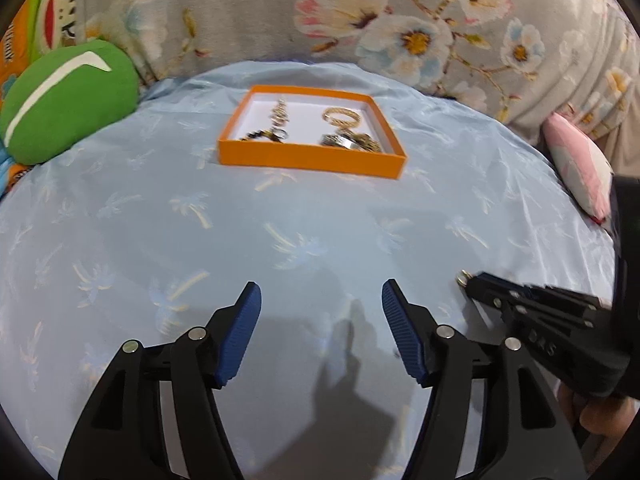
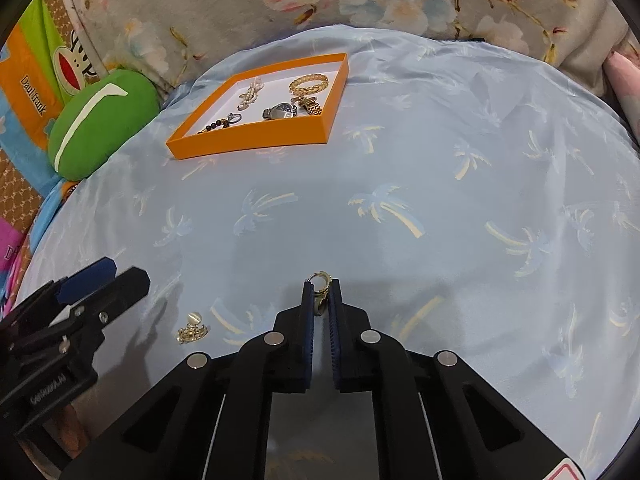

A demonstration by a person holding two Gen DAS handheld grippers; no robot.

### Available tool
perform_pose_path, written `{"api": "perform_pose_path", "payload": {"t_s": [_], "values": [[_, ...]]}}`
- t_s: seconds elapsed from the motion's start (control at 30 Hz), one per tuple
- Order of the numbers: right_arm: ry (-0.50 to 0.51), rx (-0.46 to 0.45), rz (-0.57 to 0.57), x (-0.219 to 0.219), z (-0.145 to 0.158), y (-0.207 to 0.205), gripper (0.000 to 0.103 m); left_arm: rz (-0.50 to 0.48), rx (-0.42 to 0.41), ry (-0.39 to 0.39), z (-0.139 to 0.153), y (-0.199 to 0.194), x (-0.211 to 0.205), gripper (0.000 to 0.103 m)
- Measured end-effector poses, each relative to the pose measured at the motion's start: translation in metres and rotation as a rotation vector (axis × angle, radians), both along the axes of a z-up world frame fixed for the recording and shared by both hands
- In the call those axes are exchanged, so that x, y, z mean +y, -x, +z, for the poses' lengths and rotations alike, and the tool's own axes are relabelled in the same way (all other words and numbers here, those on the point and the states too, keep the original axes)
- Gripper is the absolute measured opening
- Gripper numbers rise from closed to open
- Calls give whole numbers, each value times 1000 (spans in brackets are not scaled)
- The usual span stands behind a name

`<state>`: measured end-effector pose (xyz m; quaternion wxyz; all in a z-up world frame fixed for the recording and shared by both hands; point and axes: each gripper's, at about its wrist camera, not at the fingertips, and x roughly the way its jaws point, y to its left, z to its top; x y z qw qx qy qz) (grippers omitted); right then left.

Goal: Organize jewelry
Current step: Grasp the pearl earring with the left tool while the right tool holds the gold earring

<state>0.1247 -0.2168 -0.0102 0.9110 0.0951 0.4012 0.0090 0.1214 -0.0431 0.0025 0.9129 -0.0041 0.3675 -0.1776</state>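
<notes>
**Earring pinched, tray waiting**

Pale blue palm-print cloth (image 2: 400,160) covers the bed. Left of the orange tray (image 2: 248,138) sits a green cushion (image 2: 100,124). The tray already holds a bracelet (image 2: 309,83), watch (image 2: 280,112) and beads, so it looks like the collecting spot. Well short of the tray, the left gripper (image 1: 320,320) hangs spread and empty. A loose gold earring (image 2: 193,330) lies beside it. The right gripper (image 2: 321,300) is clenched on a gold hoop earring (image 2: 320,280), its long axis pointing toward the tray, hoop protruding beyond the tips, probably for carrying.
</notes>
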Motion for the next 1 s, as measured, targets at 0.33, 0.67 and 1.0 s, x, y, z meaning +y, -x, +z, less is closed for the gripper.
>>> {"api": "perform_pose_path", "payload": {"t_s": [0.33, 0.67, 1.0], "values": [[-2, -11, 29, 2, 1, 6, 16, -63, 4, -82, -5, 17, -24, 66], [119, 10, 37, 18, 2, -5, 19, -66, 30, -87, -7, 14, -24, 66], [129, 7, 5, 7, 2, -4, 13, -96, 29, -125, -9, 15, -32, 66]]}}
